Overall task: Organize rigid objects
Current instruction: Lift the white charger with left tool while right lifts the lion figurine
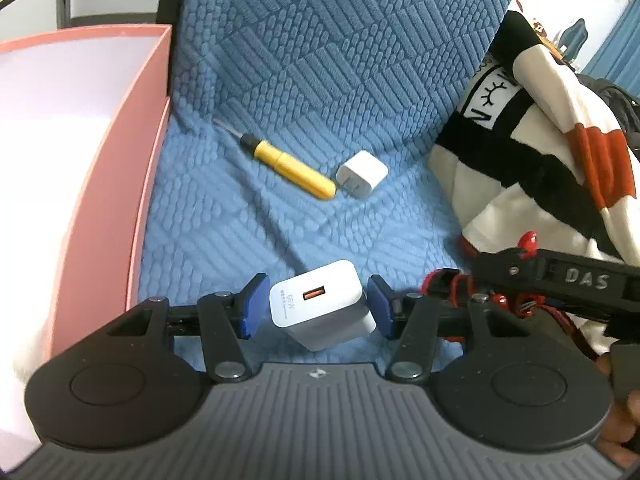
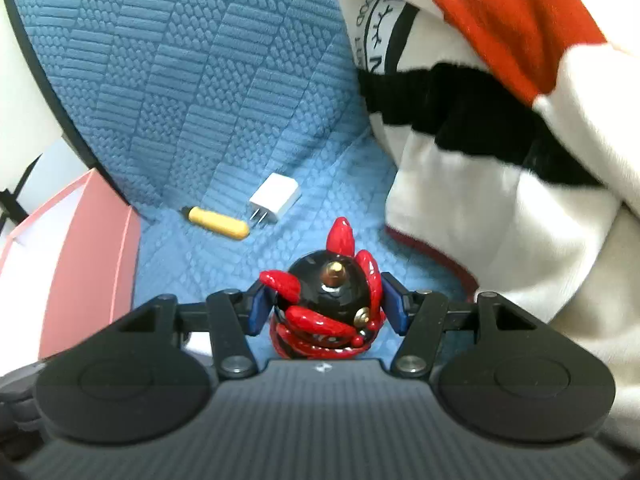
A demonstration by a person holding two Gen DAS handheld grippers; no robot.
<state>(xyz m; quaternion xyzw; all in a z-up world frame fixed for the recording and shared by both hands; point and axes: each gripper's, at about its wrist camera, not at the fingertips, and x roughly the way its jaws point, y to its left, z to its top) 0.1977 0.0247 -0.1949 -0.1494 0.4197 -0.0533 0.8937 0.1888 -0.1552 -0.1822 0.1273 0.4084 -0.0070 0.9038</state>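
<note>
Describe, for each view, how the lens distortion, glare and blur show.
Left wrist view: fisheye bends the pink box wall into a curve, its inside washed out white. Right wrist view: the blanket looks soft and blurred, dark vignette fills the corners.

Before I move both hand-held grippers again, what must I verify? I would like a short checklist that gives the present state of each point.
1. Grip of the right hand-held gripper on the red and black figurine: ok, both pads touch it.
2. Grip of the left hand-held gripper on the large white charger: cannot tell; it sits between the pads, but firm contact is unclear.
3. The pink box is open on top: ok.
4. The yellow screwdriver and the small white charger lie apart from both loads: ok.
5. The blanket is clear of the figurine: ok in the right wrist view.
</note>
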